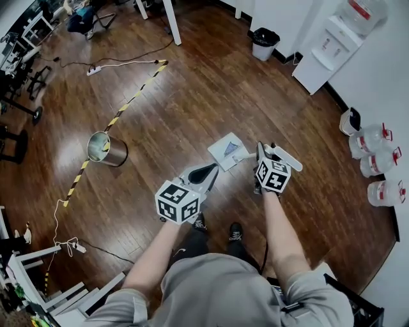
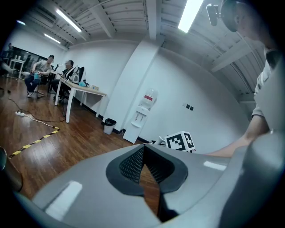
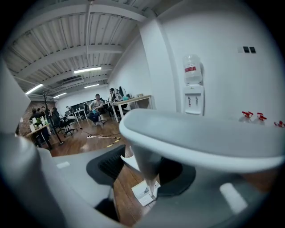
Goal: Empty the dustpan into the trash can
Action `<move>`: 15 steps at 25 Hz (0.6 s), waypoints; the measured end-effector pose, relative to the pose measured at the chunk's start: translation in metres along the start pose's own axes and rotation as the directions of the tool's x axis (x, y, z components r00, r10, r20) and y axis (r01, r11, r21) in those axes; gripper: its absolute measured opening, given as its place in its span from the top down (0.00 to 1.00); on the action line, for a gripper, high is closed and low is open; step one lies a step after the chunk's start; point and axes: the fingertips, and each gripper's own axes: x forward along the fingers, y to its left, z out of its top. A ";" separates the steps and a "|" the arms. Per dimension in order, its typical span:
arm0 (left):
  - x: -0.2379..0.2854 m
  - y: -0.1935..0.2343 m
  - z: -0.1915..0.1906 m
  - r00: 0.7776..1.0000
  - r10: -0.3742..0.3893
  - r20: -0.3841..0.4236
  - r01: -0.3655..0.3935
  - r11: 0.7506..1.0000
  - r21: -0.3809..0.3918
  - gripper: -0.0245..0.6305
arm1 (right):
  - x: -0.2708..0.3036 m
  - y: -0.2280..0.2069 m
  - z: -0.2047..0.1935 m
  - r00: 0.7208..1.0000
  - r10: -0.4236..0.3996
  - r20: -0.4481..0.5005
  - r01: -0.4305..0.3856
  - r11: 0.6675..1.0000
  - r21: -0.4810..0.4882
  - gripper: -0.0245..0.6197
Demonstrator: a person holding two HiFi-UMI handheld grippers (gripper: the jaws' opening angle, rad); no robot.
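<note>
Wooden floor: dustpan [image 1: 227, 151] sits just beyond the right gripper [image 1: 266, 153], its handle [image 3: 200, 142] between parted jaws. Left gripper [image 1: 203, 173] closed, empty. Trash can [image 1: 106, 149] far left.

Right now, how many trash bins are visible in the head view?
2: a metal can at the left, and a black bin by the far wall. More may lie outside the frame.

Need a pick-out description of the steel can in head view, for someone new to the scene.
Find the yellow-black tape running diagonally across the wood floor. The can stands on that line, left of the dustpan. Unlike the black bin by the water cooler, it is shiny bare metal, out in mid-floor.
</note>
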 end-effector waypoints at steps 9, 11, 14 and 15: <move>-0.037 0.027 0.012 0.997 0.057 0.055 -0.056 0.998 -0.014 0.96 | -0.021 0.067 0.047 0.988 0.149 0.044 -0.141 0.977 -0.158 0.65; -0.052 0.036 0.016 0.995 0.071 0.074 -0.070 0.997 -0.016 0.96 | -0.027 0.092 0.057 0.980 0.190 0.050 -0.179 0.967 -0.180 0.65; -0.082 0.056 0.024 0.990 0.100 0.103 -0.098 0.995 -0.022 0.96 | -0.037 0.136 0.072 0.964 0.260 0.059 -0.243 0.947 -0.209 0.65; -0.094 0.062 0.027 0.987 0.111 0.115 -0.109 0.994 -0.025 0.96 | -0.042 0.152 0.077 0.957 0.284 0.063 -0.265 0.939 -0.218 0.65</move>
